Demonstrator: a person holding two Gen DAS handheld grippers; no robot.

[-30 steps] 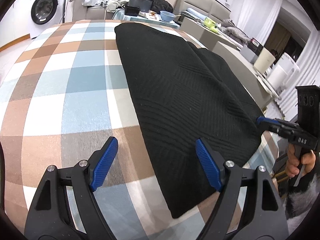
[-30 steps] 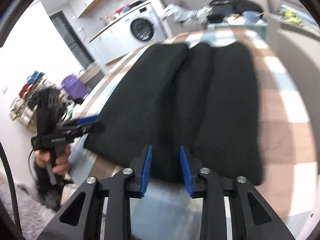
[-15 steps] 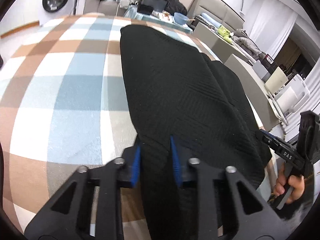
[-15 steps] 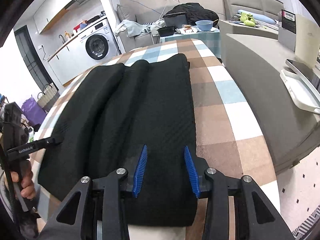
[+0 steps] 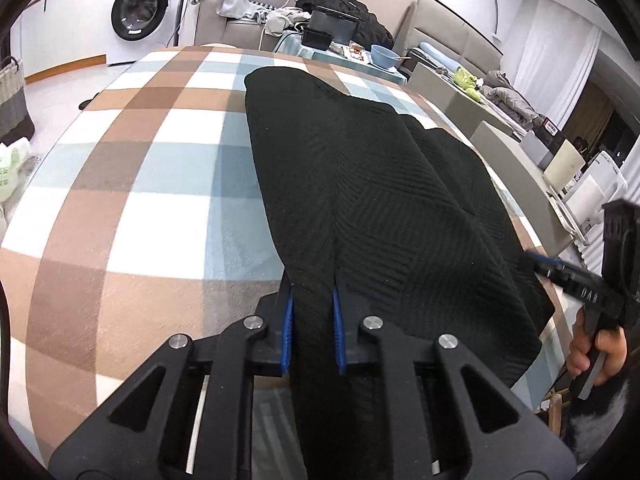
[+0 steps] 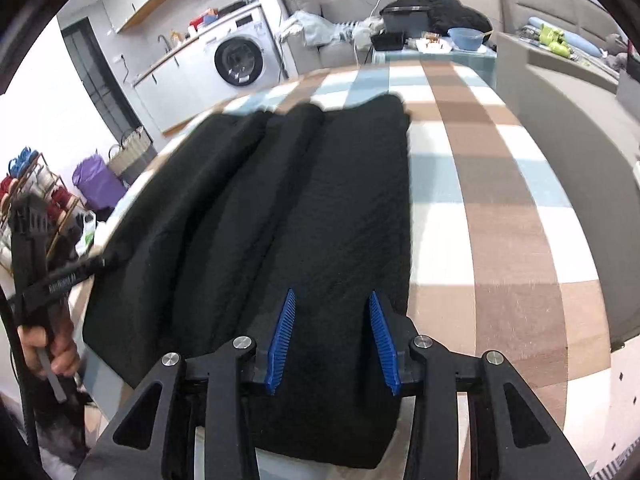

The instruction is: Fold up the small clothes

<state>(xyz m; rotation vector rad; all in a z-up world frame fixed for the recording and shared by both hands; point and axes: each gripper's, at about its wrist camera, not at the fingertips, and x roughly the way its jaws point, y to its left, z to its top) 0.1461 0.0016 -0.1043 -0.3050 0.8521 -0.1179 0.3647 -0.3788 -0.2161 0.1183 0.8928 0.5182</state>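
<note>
A black knit garment (image 5: 360,180) lies lengthwise on the plaid-covered table (image 5: 160,180), folded into long panels. My left gripper (image 5: 312,294) is shut on a raised fold at the garment's near left edge, with cloth pinched between the blue pads. In the right wrist view the garment (image 6: 280,200) runs away from me. My right gripper (image 6: 332,294) sits over its near right part, jaws apart, the cloth lying flat between the pads. Each gripper shows in the other's view: the right gripper (image 5: 528,258) at the garment's right edge, the left gripper (image 6: 102,260) at its left edge.
The plaid table (image 6: 500,220) has bare cloth on both sides of the garment. A grey counter (image 6: 560,120) runs close along the right. Beyond the far end stand a washing machine (image 5: 140,12), a sofa with clothes, and a side table with a blue bowl (image 5: 384,56).
My left gripper went from wide open beside the garment's edge to shut on a fold of it. The right gripper shifted toward the garment's right side and its jaws widened a little.
</note>
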